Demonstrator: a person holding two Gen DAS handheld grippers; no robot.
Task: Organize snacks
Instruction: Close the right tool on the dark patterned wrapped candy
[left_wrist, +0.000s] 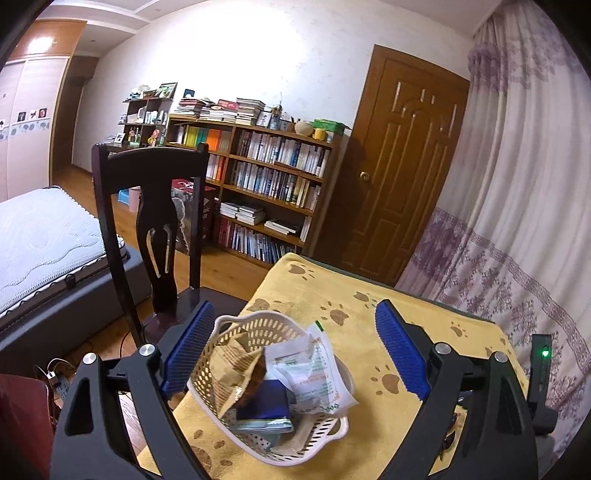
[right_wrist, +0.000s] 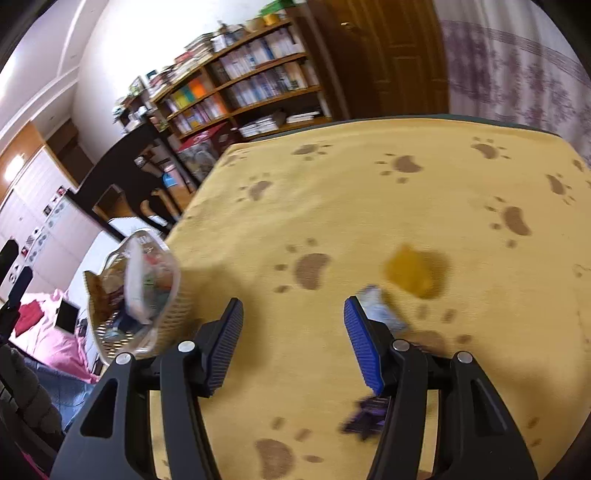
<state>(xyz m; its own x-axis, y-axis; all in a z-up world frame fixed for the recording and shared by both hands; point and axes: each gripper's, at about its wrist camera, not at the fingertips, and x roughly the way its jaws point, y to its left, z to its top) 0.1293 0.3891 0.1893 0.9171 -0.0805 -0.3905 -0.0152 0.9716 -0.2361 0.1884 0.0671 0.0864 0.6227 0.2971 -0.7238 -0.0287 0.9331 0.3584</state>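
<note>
- Left wrist view: the left gripper (left_wrist: 291, 350) hangs with its blue pads spread wide and nothing between them, over the white perforated basket (left_wrist: 325, 435) in the lower centre of the frame. The basket stands on the yellow paw-print cloth (left_wrist: 369, 306), near its left edge, beside the dark chair (left_wrist: 147, 206).
- The basket already holds a tan packet (left_wrist: 232, 373), a white printed wrapper (left_wrist: 314, 373) and a dark blue pack (left_wrist: 266, 402); the wrapper sticks up above the rim. My judgement: this hand should steady the basket rim, or stay clear above it, so that an incoming packet is not blocked.
- Right wrist view: the right gripper (right_wrist: 293, 343) is also spread and empty, low in the frame over bare cloth. The picture is blurred, so details are uncertain.
- Loose snacks lie to its right: a yellow packet (right_wrist: 410, 275) at centre right, a pale blue-white packet (right_wrist: 380, 310) just behind the right pad, and a purple packet (right_wrist: 365, 413) partly hidden by the gripper at lower right. The basket sits at the left edge.
- Likely step: picking up the next loose snack. To do it well, turn the fingers toward one packet, straddle it across its narrow side, press down to the cloth before closing, and avoid pinching the cloth.
</note>
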